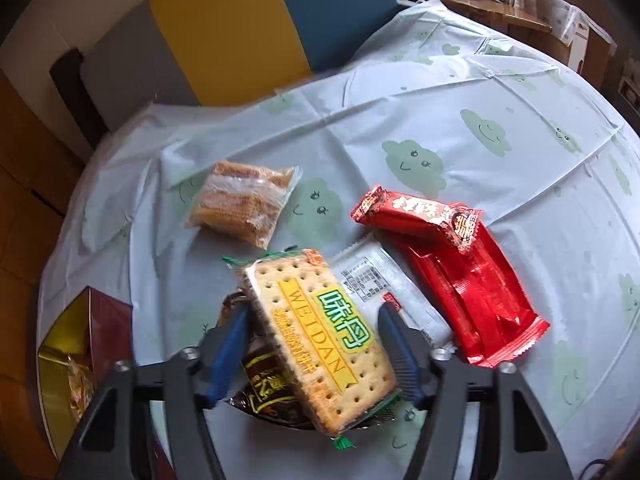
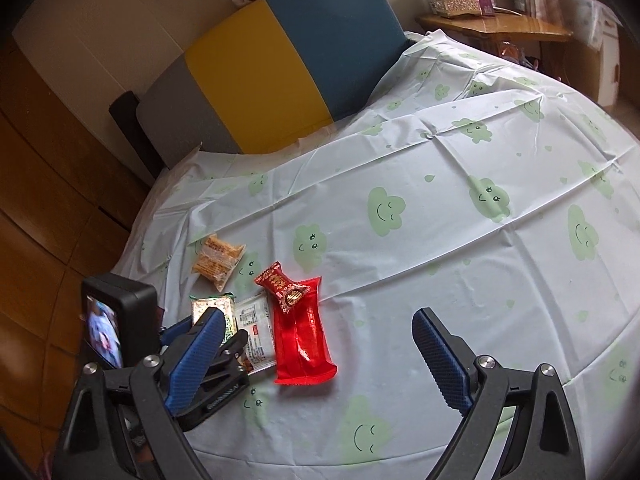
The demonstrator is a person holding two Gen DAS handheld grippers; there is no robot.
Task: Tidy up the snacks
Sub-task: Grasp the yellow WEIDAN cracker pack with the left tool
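Note:
My left gripper is shut on a cracker packet with a yellow "WEIDAN" label, held tilted over a dark brown packet. Beside it lie a white packet, a long red packet with a small red candy packet on its far end, and a clear-wrapped golden cake. My right gripper is open and empty above the cloth, right of the pile. It sees the left gripper, the red packet, the small red packet and the cake.
A round table carries a pale cloth with green cloud faces. A gold and maroon box stands open at the table's left edge. A grey, yellow and blue chair back is behind. A wooden shelf with a tissue box stands at the far right.

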